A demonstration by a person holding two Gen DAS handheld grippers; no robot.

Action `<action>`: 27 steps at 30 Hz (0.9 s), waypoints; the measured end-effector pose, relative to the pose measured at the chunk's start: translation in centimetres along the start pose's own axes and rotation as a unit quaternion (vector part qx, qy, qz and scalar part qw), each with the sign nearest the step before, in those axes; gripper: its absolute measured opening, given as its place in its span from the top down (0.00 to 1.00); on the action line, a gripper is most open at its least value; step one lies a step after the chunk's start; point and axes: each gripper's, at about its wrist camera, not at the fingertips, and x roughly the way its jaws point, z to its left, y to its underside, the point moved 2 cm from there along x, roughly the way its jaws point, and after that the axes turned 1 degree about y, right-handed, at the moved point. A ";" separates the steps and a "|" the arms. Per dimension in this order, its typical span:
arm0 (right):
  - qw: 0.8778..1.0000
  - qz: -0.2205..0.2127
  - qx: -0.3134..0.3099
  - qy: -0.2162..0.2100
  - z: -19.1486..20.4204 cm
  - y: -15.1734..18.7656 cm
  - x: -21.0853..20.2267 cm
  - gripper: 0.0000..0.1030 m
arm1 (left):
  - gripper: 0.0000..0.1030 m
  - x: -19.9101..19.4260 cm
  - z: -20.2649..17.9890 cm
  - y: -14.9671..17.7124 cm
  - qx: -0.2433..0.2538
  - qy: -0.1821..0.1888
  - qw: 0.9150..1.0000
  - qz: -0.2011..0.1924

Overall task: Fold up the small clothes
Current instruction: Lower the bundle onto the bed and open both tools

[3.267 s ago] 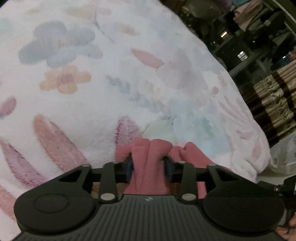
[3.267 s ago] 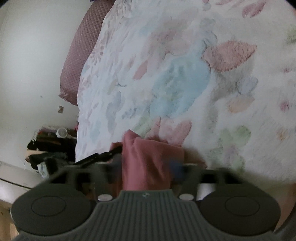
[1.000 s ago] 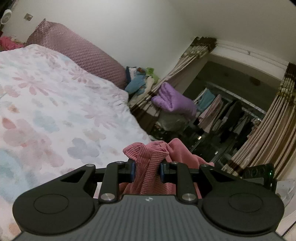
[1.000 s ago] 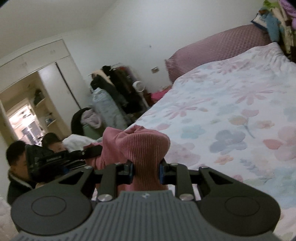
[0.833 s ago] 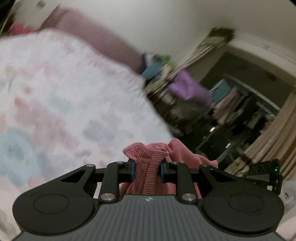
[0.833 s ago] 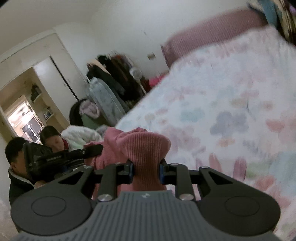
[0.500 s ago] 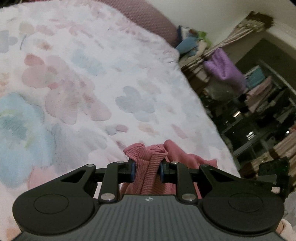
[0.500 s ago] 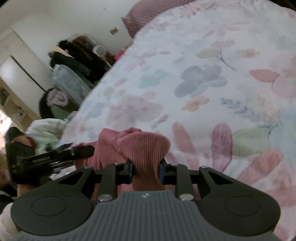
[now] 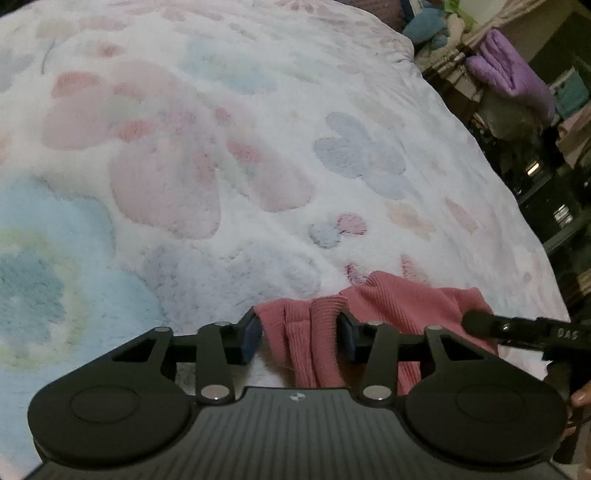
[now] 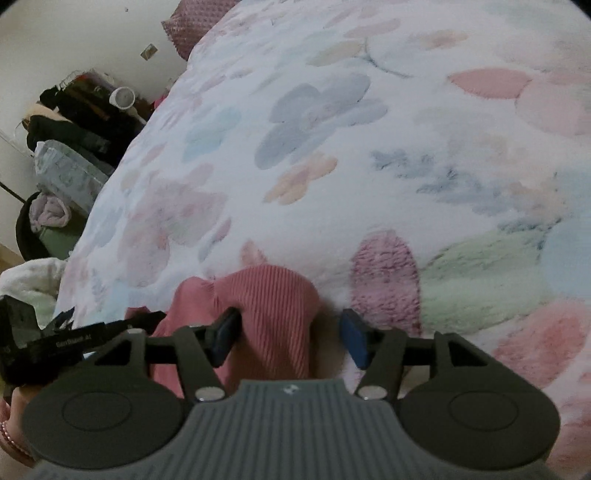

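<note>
A: Where does your pink ribbed knit garment sit at this moment?

B: It lies on the fluffy white bedspread printed with pastel flowers, at the near edge of it, bunched up right in front of both of your tools.

A: And your left gripper?

B: Its jaws have just been opening. They stand partly apart with a gathered fold of the pink cloth between them. The cloth looks to brush the blue pad on the right side, while a narrow gap shows at the other pad, so you are not pinching it.

A: Your right gripper?

B: Its jaws have just been opening too. In the right wrist view the rounded hump of the garment sits between the fingers, close against the left blue pad, and the right pad stands clearly away from the cloth with bedspread showing in the gap. You have let go there.

A: Anything else near you?

B: From the left wrist view the black tip of your right tool pokes in over the far side of the garment. A dusky pink quilted pillow lies at the head of the bed.
</note>
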 end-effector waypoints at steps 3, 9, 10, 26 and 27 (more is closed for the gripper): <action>0.999 -0.023 -0.021 0.014 0.6 0.3 -2.3 0.46 | 0.43 -2.2 -0.5 0.2 0.011 -0.022 0.999 -0.024; 0.993 -0.074 -0.079 0.054 2.6 3.0 -7.9 0.67 | 0.50 -6.5 -4.0 1.3 0.058 -0.024 0.996 -0.068; 0.991 -0.076 -0.095 0.059 3.2 3.7 -8.5 0.76 | 0.56 -7.1 -5.1 2.0 0.075 -0.023 0.995 -0.068; 0.965 -0.048 -0.225 0.124 6.0 12.7 -9.3 0.95 | 0.89 -7.4 -8.4 10.5 0.210 -0.115 0.971 -0.013; 0.966 -0.048 -0.225 0.121 6.0 13.0 -9.8 0.95 | 0.89 -7.6 -8.6 10.5 0.212 -0.115 0.971 -0.014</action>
